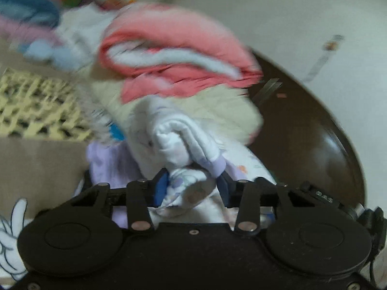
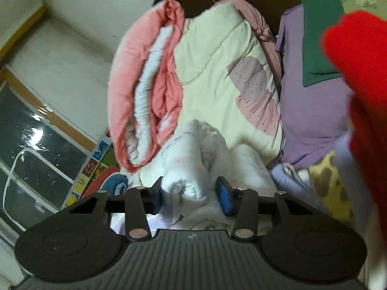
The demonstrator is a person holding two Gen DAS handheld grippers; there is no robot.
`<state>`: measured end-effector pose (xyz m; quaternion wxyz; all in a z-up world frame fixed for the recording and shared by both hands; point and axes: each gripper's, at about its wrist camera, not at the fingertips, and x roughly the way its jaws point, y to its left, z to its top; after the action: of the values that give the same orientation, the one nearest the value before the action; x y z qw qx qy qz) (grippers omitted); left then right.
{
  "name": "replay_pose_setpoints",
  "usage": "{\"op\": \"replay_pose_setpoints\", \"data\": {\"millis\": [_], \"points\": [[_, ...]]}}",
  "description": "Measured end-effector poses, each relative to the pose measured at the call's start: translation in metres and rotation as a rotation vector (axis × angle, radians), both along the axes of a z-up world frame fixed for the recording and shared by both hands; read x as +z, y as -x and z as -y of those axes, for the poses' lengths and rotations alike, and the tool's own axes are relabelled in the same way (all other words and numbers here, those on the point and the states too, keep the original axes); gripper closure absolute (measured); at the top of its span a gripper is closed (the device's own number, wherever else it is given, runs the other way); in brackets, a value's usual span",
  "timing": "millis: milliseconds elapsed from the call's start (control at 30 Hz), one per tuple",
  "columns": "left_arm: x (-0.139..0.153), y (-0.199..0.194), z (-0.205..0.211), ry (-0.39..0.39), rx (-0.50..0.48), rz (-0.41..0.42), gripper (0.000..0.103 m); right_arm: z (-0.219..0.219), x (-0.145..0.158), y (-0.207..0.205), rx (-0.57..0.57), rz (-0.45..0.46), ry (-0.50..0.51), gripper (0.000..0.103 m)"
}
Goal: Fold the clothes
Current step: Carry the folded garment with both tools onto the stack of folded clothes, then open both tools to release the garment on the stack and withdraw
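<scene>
Left to right: the left gripper (image 1: 191,188) holds a bunched end of the white printed garment (image 1: 179,142), its blue pads (image 1: 160,188) narrowed onto the cloth; the right gripper (image 2: 192,193) likewise pinches a rolled fold of the same garment (image 2: 193,154). In both views the cloth runs straight ahead from the jaws, its long axis pointing toward the pink and cream quilt (image 2: 205,67) beyond. Neither hand looks nearer; the garment appears to be bunched between the two grips, so drawing them apart would probably spread it.
</scene>
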<state>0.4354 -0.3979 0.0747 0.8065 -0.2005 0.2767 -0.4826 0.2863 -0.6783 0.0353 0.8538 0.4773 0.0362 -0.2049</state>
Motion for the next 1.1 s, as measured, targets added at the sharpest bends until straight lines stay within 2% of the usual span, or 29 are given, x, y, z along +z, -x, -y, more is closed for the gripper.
{"op": "replay_pose_setpoints", "data": {"millis": [67, 100, 133, 200, 267, 333, 400, 433, 500, 533, 600, 633, 700, 733, 767, 800, 867, 933, 1067, 1100], "points": [[-0.001, 0.013, -0.013, 0.004, -0.004, 0.038, 0.063, -0.018, 0.002, 0.018, -0.011, 0.036, 0.041, 0.065], [-0.007, 0.014, -0.017, -0.019, 0.009, 0.033, 0.062, -0.025, 0.002, 0.026, -0.021, 0.033, 0.088, 0.065], [-0.016, 0.012, -0.019, -0.065, 0.026, 0.020, 0.062, -0.033, 0.002, 0.035, -0.031, 0.031, 0.136, 0.065], [-0.029, 0.009, -0.019, -0.167, 0.056, 0.013, 0.063, -0.034, -0.012, 0.041, -0.037, 0.000, 0.152, 0.067], [-0.032, 0.011, -0.025, -0.177, 0.045, 0.023, 0.064, -0.034, -0.018, 0.040, -0.024, -0.045, 0.206, 0.067], [-0.030, 0.014, -0.034, -0.172, 0.038, 0.050, 0.061, -0.033, -0.011, 0.036, 0.001, -0.049, 0.239, 0.067], [-0.019, 0.014, -0.048, -0.114, 0.093, 0.068, 0.061, -0.029, -0.006, 0.035, 0.001, -0.049, 0.234, 0.066], [-0.012, 0.011, -0.056, -0.059, 0.127, 0.062, 0.061, -0.028, -0.006, 0.034, -0.003, -0.052, 0.227, 0.066], [0.003, 0.002, -0.070, 0.099, 0.199, 0.020, 0.061, -0.025, -0.005, 0.033, -0.011, -0.059, 0.212, 0.066], [0.011, -0.004, -0.070, 0.145, 0.225, 0.003, 0.061, -0.024, -0.005, 0.033, -0.012, -0.058, 0.204, 0.066], [0.027, -0.011, -0.054, 0.170, 0.227, 0.010, 0.061, -0.026, -0.007, 0.034, -0.015, -0.052, 0.198, 0.066], [0.033, -0.012, -0.041, 0.141, 0.215, 0.043, 0.061, -0.027, -0.009, 0.035, -0.018, -0.049, 0.197, 0.066], [0.027, -0.008, -0.010, 0.001, 0.151, 0.106, 0.061, -0.028, -0.011, 0.036, -0.025, -0.048, 0.198, 0.066], [0.017, -0.004, 0.009, -0.107, 0.112, 0.138, 0.060, -0.029, -0.012, 0.036, -0.030, -0.050, 0.200, 0.066], [-0.001, 0.003, 0.031, -0.278, 0.084, 0.181, 0.060, -0.030, -0.014, 0.037, -0.037, -0.055, 0.203, 0.066], [-0.015, 0.010, 0.046, -0.399, 0.069, 0.223, 0.060, -0.030, -0.015, 0.037, -0.043, -0.063, 0.206, 0.067], [-0.022, 0.020, 0.043, -0.404, 0.105, 0.277, 0.060, -0.030, -0.019, 0.036, -0.053, -0.092, 0.211, 0.067], [-0.013, 0.016, 0.027, -0.312, 0.131, 0.218, 0.060, -0.027, -0.023, 0.033, -0.035, -0.123, 0.195, 0.068], [0.006, 0.030, 0.022, -0.316, 0.157, 0.277, 0.059, -0.028, -0.015, 0.037, -0.009, -0.122, 0.201, 0.065], [0.008, 0.033, 0.022, -0.320, 0.154, 0.284, 0.057, -0.029, -0.012, 0.038, -0.002, -0.123, 0.204, 0.061]]}}
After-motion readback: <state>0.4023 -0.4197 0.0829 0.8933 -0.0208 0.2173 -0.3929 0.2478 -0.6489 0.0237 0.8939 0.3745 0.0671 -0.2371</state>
